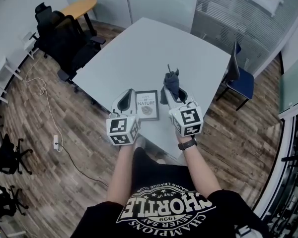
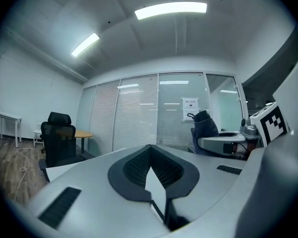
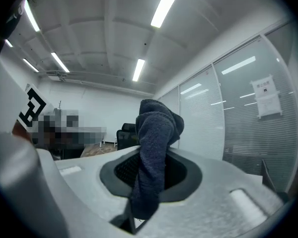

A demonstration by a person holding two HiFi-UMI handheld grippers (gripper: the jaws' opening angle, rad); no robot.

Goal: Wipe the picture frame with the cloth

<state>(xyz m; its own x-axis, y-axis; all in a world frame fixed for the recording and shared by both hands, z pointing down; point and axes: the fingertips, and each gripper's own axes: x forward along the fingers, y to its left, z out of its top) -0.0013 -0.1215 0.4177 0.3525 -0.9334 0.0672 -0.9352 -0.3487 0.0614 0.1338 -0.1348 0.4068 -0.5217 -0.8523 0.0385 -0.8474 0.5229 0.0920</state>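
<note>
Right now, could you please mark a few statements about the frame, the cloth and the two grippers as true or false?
1. The right gripper is shut on the cloth. True.
2. The left gripper clamps the frame. False: its jaws are together on nothing, and the frame lies flat on the table.
3. In the head view, the frame lies between the two grippers. True.
4. The cloth is spread over the frame. False: it hangs bunched in the right gripper, to the frame's right.
5. The cloth is white. False: it is dark blue.
</note>
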